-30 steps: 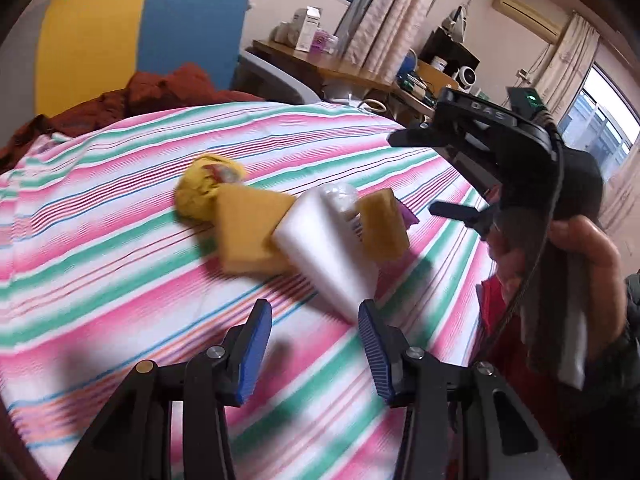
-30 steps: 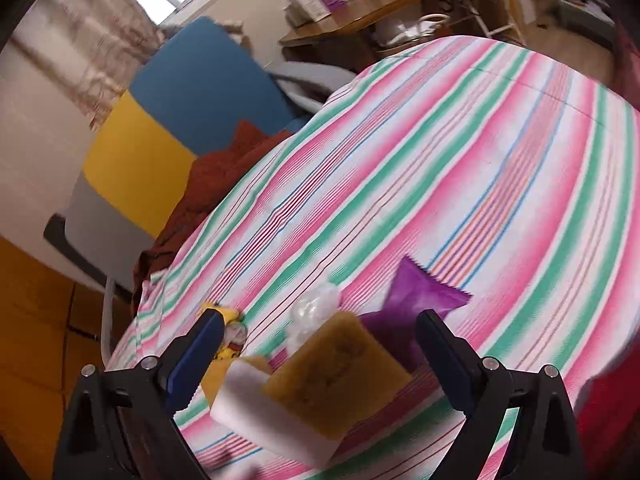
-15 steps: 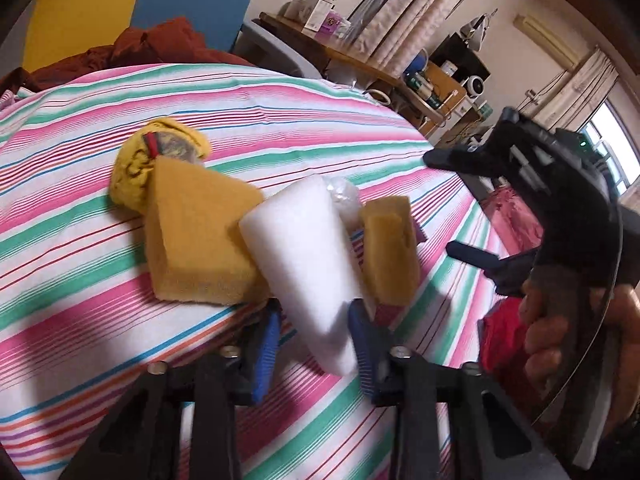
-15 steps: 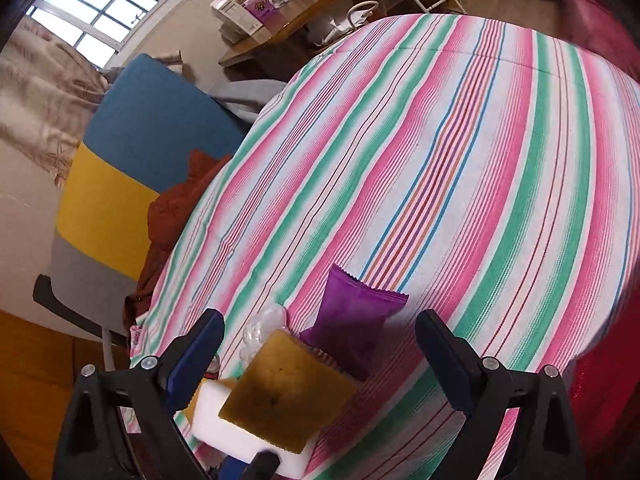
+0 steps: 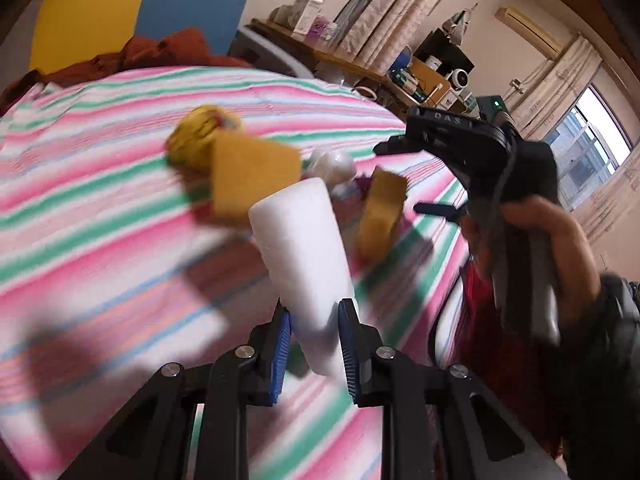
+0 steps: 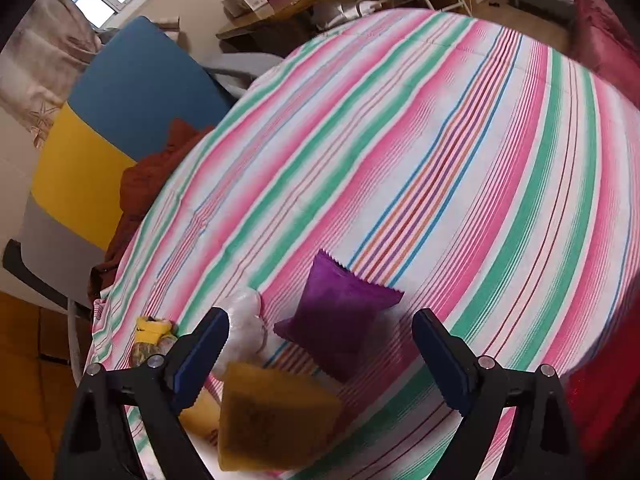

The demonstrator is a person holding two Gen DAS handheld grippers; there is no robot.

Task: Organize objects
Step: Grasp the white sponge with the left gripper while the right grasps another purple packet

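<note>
My left gripper (image 5: 314,336) is shut on the near end of a white foam block (image 5: 304,248), which sticks up and away from the striped bedspread (image 5: 100,240). Beyond it lie a flat yellow sponge (image 5: 248,172), a crumpled yellow wrapper (image 5: 200,136), a clear plastic bag (image 5: 334,164) and a second yellow sponge (image 5: 380,216). My right gripper (image 6: 320,356) hovers wide above that sponge (image 6: 272,416) and a purple packet (image 6: 340,316). Its jaws are closing a little, and the pads touch nothing.
A blue and yellow panel (image 6: 120,100) and a rust-red cloth (image 6: 148,184) sit at the bed's far edge. A cluttered wooden desk (image 5: 340,60) stands beyond. A person's hand (image 5: 552,248) holds the right gripper over the bed's right edge.
My left gripper closed on the white block and drew it up off the bedspread, away from the pile. The right gripper sank slightly toward the sponge and purple packet.
</note>
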